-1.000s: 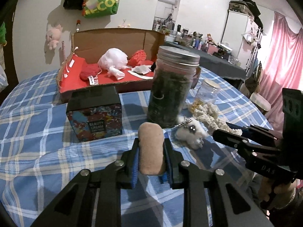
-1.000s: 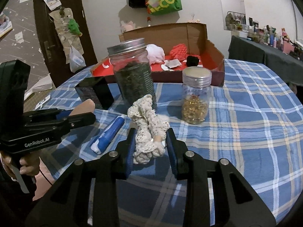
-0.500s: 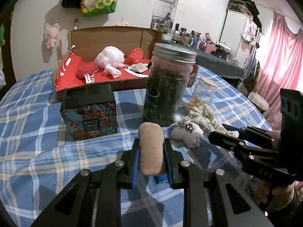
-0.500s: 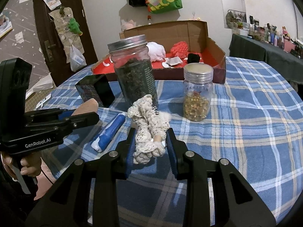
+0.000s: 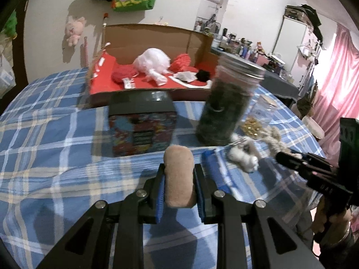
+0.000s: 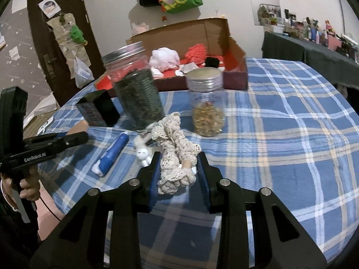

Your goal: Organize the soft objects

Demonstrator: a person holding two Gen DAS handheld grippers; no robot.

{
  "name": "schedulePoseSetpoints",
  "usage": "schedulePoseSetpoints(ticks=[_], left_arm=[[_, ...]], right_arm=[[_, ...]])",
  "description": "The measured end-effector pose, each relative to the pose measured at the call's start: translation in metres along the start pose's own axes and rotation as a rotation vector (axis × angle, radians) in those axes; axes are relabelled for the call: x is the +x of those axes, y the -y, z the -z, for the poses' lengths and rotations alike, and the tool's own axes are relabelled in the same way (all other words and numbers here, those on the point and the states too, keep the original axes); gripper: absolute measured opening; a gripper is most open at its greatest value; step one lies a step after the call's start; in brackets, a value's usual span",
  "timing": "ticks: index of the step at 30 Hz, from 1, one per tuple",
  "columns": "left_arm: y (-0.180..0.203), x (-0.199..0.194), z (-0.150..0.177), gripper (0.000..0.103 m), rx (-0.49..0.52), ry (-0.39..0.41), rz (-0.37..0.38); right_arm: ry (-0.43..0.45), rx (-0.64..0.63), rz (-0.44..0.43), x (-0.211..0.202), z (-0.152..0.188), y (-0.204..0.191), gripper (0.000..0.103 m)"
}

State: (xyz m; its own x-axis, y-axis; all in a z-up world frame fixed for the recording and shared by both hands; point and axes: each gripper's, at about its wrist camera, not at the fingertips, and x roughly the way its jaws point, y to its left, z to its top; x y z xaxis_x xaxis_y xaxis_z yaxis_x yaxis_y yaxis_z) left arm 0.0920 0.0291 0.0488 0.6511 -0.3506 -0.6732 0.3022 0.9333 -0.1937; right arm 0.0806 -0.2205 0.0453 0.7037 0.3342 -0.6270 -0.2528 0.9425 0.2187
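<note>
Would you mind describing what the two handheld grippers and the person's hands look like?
Both are matte black. The left gripper and right gripper each have angular linkage arms with triangular cut-outs, silver pivot screws and blue ribbed pads. Seen from the side, the left one carries white "GenRobot.AI" lettering and the right one "DAS". Bare hands grip the handles; a thin dark cable hangs below the left one.

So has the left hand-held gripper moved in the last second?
Yes. The left hand-held gripper has risen and shifted left: the box shows more of its floor, past the tin.
</note>
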Motion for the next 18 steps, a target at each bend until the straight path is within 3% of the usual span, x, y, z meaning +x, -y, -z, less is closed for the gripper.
schedulePoseSetpoints(ticks=[18], left_arm=[[-0.070, -0.008, -0.011, 0.025, -0.057, -0.009, -0.159]], right_arm=[[-0.025, 0.082, 0.076, -0.002, -0.009, 0.046, 0.030]])
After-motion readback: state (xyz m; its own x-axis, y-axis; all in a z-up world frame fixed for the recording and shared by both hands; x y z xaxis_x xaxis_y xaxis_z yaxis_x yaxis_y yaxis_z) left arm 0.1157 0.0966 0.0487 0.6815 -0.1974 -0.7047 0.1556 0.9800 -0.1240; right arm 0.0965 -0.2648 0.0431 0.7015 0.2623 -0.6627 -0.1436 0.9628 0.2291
